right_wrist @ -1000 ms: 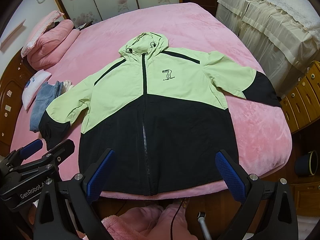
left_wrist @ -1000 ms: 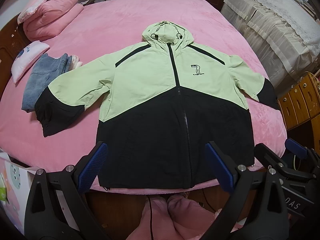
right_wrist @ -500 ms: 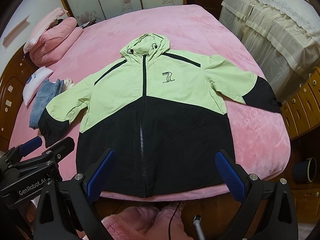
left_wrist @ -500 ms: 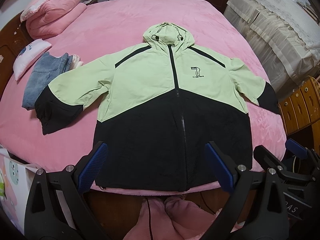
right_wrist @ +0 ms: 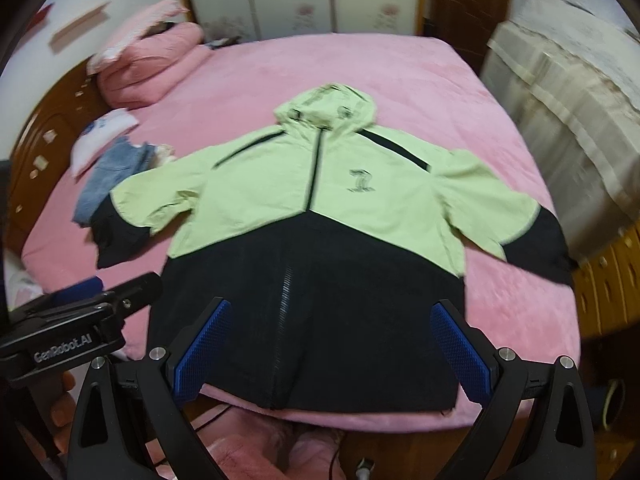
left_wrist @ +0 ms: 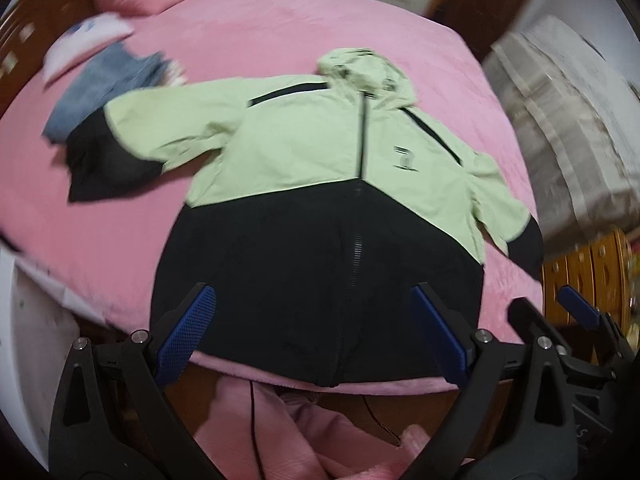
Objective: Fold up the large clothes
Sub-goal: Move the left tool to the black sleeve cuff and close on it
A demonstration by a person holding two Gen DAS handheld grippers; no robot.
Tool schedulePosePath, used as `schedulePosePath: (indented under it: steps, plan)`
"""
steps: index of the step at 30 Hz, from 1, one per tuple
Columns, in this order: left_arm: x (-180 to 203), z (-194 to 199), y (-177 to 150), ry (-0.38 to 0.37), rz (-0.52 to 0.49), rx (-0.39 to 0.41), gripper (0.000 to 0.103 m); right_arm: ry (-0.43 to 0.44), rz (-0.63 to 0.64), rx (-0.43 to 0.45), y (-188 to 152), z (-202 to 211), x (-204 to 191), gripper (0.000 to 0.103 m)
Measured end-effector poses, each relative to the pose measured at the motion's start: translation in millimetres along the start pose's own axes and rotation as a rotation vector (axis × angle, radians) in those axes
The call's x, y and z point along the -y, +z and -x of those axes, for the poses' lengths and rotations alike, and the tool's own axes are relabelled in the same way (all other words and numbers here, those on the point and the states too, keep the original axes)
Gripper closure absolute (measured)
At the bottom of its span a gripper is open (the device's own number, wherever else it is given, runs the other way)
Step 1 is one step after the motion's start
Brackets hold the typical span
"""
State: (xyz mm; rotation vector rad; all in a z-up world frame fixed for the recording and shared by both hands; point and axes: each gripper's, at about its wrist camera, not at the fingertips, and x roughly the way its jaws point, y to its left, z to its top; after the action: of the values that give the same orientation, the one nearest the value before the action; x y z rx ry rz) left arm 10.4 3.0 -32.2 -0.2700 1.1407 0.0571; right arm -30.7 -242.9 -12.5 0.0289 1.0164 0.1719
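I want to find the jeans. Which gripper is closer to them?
Left. The left gripper hangs off the bed's near edge on the jeans' side; the right gripper is farther over, beyond the left one.

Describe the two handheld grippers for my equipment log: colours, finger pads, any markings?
Both the left gripper and the right gripper have black frames, silver screws and blue textured pads. White "GenRobot.AI" lettering marks the left one's body in the right wrist view.

left wrist: bed foot, facing headward | right wrist: same, just right | shared: jacket
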Motion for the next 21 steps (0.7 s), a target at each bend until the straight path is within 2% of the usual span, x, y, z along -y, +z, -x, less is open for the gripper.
schedulePosePath:
  steps: [4, 7, 10, 13, 16, 21]
  plan:
    - [-49.0, 3.2, 0.0, 0.017, 0.131, 0.037, 0.006, -0.007, 0.167, 0.189, 5.3, 0.5, -38.9, 0.002]
    - [-90.7, 5.2, -2.7, 0.068, 0.207, 0.060, 0.006, 0.056, 0.214, 0.220, 12.7, -1.9, -72.4, 0.002]
    - [-141.1, -3.1, -5.0, 0.090, 0.306, 0.037, 0.006, 0.095, 0.212, 0.220, 27.3, -7.3, -116.0, 0.002]
    - [-202.7, -22.7, 0.0, 0.088, 0.436, -0.015, 0.006, 0.091, 0.223, 0.166, 41.7, -33.4, -150.6, 0.002]
    - [-258.9, -40.9, 11.6, 0.074, 0.529, -0.043, 0.007, 0.056, 0.223, 0.075, 57.1, -71.5, -188.9, 0.002]
    - [-355.3, -82.8, 45.3, 0.035, 0.599, -0.045, 0.007, 0.013, 0.150, -0.090, 76.7, -141.8, -240.1, 0.002]
